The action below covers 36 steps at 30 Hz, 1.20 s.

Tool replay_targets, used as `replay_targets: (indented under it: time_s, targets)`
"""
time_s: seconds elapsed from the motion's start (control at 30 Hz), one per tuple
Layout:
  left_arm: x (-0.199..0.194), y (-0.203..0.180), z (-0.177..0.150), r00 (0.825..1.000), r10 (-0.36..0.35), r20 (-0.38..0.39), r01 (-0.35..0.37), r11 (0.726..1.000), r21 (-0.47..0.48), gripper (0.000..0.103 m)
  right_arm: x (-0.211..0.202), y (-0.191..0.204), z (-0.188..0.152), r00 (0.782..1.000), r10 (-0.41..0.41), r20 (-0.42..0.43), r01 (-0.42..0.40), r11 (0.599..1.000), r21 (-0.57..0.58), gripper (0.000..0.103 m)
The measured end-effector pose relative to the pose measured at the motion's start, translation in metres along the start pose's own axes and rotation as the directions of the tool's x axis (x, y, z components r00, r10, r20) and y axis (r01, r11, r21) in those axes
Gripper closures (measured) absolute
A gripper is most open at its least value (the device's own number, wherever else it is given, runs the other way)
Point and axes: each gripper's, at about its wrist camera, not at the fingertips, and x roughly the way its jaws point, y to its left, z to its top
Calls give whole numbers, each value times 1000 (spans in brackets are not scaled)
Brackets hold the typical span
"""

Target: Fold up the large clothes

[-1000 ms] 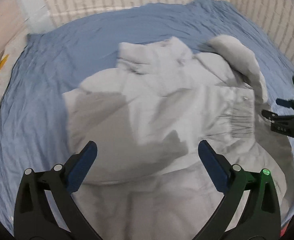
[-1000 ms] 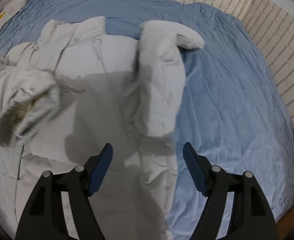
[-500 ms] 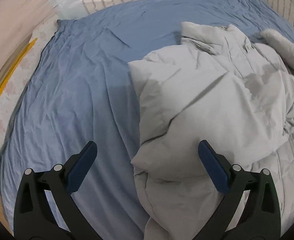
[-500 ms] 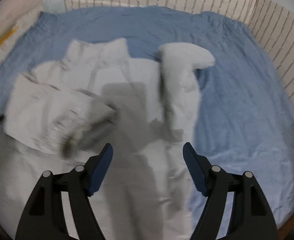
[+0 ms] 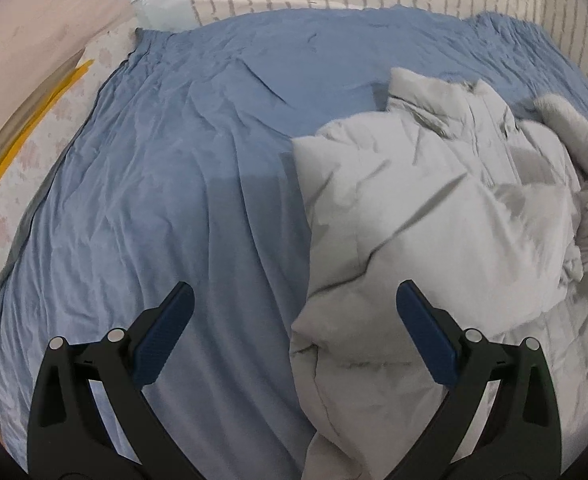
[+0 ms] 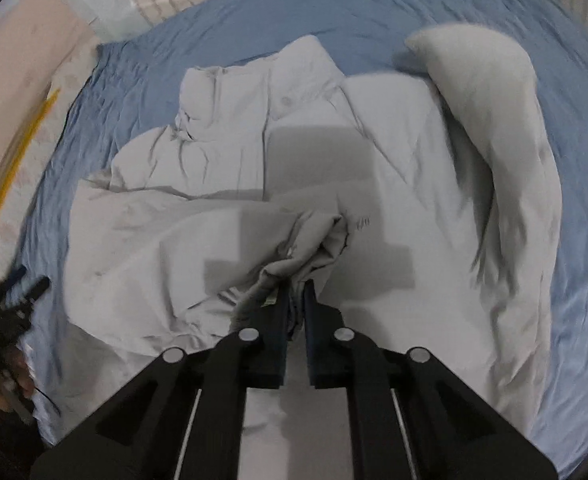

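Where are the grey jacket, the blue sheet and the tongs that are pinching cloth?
grey jacket [image 6: 221, 236]: right wrist view, on its folded-over body panel.
blue sheet [image 5: 181, 168]: left wrist view, on a bare wrinkled stretch left of the jacket.
right tongs [image 6: 296, 296]: right wrist view, between the tips, which are shut on bunched jacket cloth.

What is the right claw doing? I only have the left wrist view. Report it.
Observer: The right claw is shut on a bunched fold of the grey jacket, near the jacket's middle.
Operator: Now tell me where the far sleeve lies.
Observer: The sleeve curves along the jacket's right edge, and its end rests on the blue sheet, to the right of the collar.
Operator: Give me the left claw as you see it.
Observer: The left claw is blurred, off the jacket's left side, over the sheet's edge.
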Motion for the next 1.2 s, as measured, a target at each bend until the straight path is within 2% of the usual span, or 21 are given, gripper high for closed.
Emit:
replay_targets:
  time_s: [0.07, 0.17, 0.23, 0.3, 0.33, 0.37, 0.4, 0.43, 0.5, 0.57, 0.6, 0.63, 0.67, 0.73, 0.83, 0.87, 0.9, 0.97, 1.07, 1.2]
  targets:
    - [-1, 3, 4, 1000, -5, 1, 5, 1000, -20, 3, 3, -1, 4, 999, -31, -7, 31, 999, -27, 97]
    - [0, 3, 9, 1000, 11, 0, -11, 1000, -15, 3, 0, -6, 12, 987, -152, 57, 158, 983, -99, 99]
    - [2, 3, 13, 999, 32, -2, -32, 999, -9, 3, -13, -13, 23, 961, -235, 143, 250, 963, -103, 99]
    - [3, 3, 17, 1000, 27, -10, -28, 999, -21, 3, -24, -15, 35, 912, -338, 232, 373, 919, -125, 99]
    - [3, 3, 17, 1000, 20, -13, -20, 999, -25, 3, -25, -20, 40, 908, -358, 216, 390, 912, -128, 97]
    - [3, 1, 18, 1000, 12, -13, -13, 1000, -26, 3, -20, -28, 43, 918, -364, 157, 384, 915, -127, 90]
    - [3, -2, 19, 1000, 10, -11, -11, 1000, -23, 3, -13, -37, 45, 934, -348, 81, 356, 927, -122, 91]
    - [4, -6, 20, 1000, 10, -10, -10, 1000, -13, 3, -14, -50, 45, 937, -341, 72, 346, 933, -95, 89]
    - [5, -13, 22, 1000, 7, -9, -7, 1000, 3, 3, -25, -70, 41, 906, -408, 115, 415, 909, -40, 80]
    - [7, -23, 26, 1000, -8, -16, 8, 1000, 20, 3, -37, -86, 36, 909, -393, 138, 394, 919, 22, 62]
    - [8, -29, 29, 1000, -17, -22, 17, 999, 27, 3, -45, -89, 33, 909, -383, 166, 381, 924, 47, 58]
    - [9, -33, 32, 999, -24, -24, 25, 999, 30, 3, -49, -85, 32, 904, -381, 191, 381, 924, 40, 49]
    - [10, -42, 36, 999, -39, -26, 40, 999, 30, 3, -50, -78, 30, 902, -378, 210, 382, 924, 25, 45]
    - [12, -54, 40, 998, -61, -28, 62, 998, 32, 3, -50, -55, 24, 910, -329, 253, 350, 936, -41, 44]
    - [21, -80, 38, 997, -63, -37, 65, 996, 59, 3, -37, -24, 14, 949, -191, 251, 224, 968, -109, 44]
    - [25, -85, 36, 997, -58, -44, 60, 996, 68, 4, -29, -16, 10, 955, -168, 243, 205, 969, -136, 45]
    - [31, -88, 34, 997, -53, -54, 57, 996, 75, 4, -21, -10, 7, 957, -175, 232, 215, 963, -160, 48]
    - [44, -93, 29, 993, -66, -101, 74, 994, 78, 7, 7, 1, 0, 936, -283, 209, 328, 917, -227, 72]
    - [42, -81, 29, 987, -127, -99, 131, 991, 28, 7, 41, -12, -1, 930, -338, 146, 366, 888, -279, 73]
    - [32, -52, 29, 995, -81, -65, 81, 997, 1, 7, 55, -29, 24, 896, -415, 159, 444, 855, -269, 74]
